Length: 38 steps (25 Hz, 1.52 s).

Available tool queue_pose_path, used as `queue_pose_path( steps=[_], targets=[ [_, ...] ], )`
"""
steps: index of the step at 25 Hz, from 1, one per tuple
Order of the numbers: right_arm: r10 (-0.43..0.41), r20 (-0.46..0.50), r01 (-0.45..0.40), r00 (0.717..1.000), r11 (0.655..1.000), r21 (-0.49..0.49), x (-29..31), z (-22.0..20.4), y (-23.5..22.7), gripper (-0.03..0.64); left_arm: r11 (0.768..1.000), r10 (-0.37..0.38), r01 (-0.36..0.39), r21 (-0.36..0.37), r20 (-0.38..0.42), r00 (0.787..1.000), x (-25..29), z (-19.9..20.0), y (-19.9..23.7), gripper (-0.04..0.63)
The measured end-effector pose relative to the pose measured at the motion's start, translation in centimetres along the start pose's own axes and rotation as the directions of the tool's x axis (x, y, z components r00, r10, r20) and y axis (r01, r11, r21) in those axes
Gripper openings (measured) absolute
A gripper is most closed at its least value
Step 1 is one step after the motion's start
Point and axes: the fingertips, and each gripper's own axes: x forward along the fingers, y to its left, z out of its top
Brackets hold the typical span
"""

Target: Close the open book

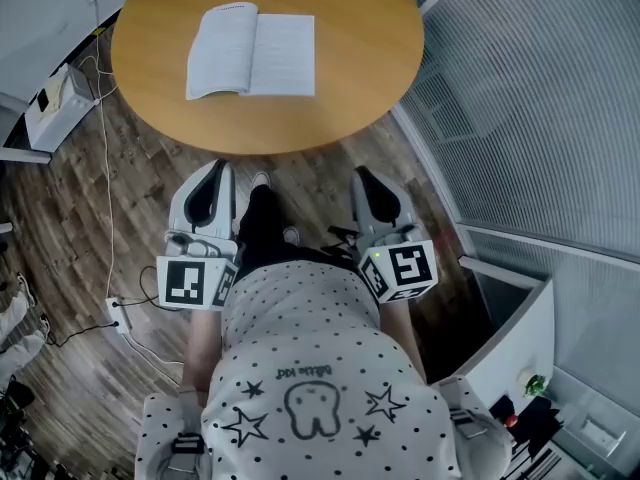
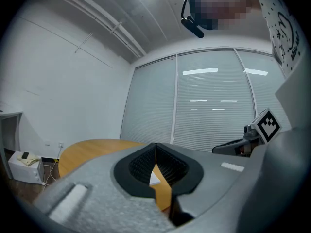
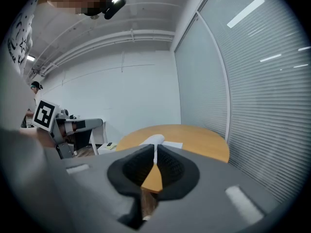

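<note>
- An open book is lying flat on the round wooden worktop, its white pages facing up and its left page curving.
- The left tool and the right tool are hovering nearer, both clenched and empty.

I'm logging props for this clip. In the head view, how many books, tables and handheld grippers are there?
Book, lying open: 1
Table, round, wooden: 1
Grippers: 2, the left gripper and the right gripper, both with jaws together and empty
Total: 4
</note>
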Motion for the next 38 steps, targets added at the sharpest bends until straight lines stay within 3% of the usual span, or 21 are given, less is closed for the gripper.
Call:
queue_pose_path(
  steps=[7,10,14,26,38],
  targets=[
    [-0.022,0.01,0.022,1.0,1.0,-0.006,6.8,3.5,-1.6,0.021,1.0,-0.026,0.026,-0.001,-0.015,1.0,5.9,1.2,5.0,0.014],
    [-0.037,0.007,0.037,0.999,0.999,-0.003,9.5,5.3,-2.0,0.021,0.998,-0.06,0.06,0.007,-0.052,0.997,8.2,1.5,6.5,0.014],
    [-0.058,0.005,0.058,0.998,0.998,0.001,11.6,7.1,-2.6,0.021,0.995,-0.094,0.091,-0.033,-0.102,0.99,10.5,1.1,8.0,0.014],
    [-0.164,-0.024,0.165,0.986,0.984,0.067,12.8,5.1,-6.7,0.021,0.984,-0.181,0.179,-0.025,-0.167,0.969,15.2,-1.6,8.3,0.015],
    [-0.107,-0.059,0.112,0.992,0.99,0.085,17.2,4.6,-9.8,0.021,0.993,-0.113,0.104,-0.058,-0.191,0.975,19.5,-2.4,10.2,0.015]
  ],
)
